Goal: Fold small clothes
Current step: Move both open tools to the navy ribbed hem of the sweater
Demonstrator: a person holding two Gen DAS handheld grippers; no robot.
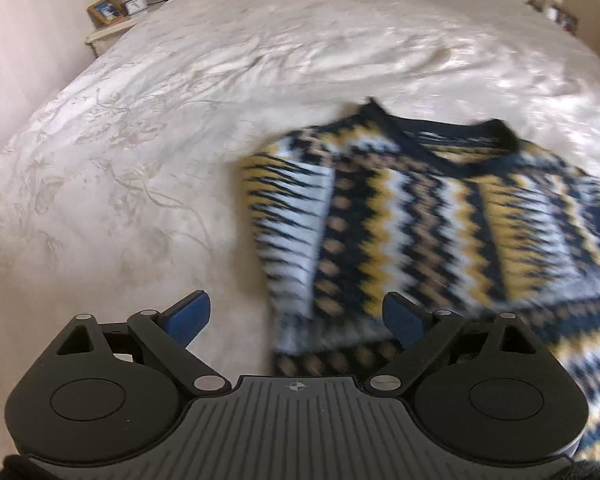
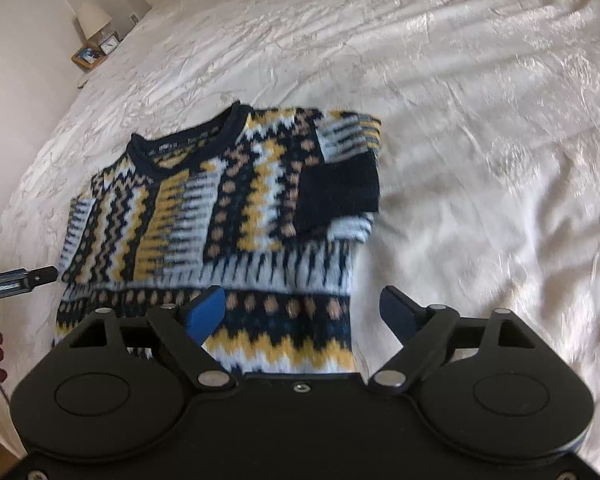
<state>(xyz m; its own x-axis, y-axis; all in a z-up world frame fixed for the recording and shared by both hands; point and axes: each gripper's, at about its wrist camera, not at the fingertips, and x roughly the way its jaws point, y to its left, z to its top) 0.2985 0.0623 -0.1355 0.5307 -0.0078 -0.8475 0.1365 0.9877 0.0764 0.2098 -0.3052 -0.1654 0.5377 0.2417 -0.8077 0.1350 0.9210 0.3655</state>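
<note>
sweater (image 2: 220, 216) lies flat on bed (image 2: 460, 120), both sleeves folded in over its body | body fold from hem left | left hand-held gripper (image 1: 296, 320) jaws apart, empty, at sweater's hem corner | right hand-held gripper (image 2: 302, 314) jaws apart, empty, over sweater's hem

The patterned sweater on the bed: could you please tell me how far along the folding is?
Partly done. The patterned sweater lies face up on the white bedspread, and both sleeves look folded in across the body; the dark cuff rests on the chest. Nothing is in hand: the left claw and right claw are both open above the hem. The body looks still unfolded.
</note>
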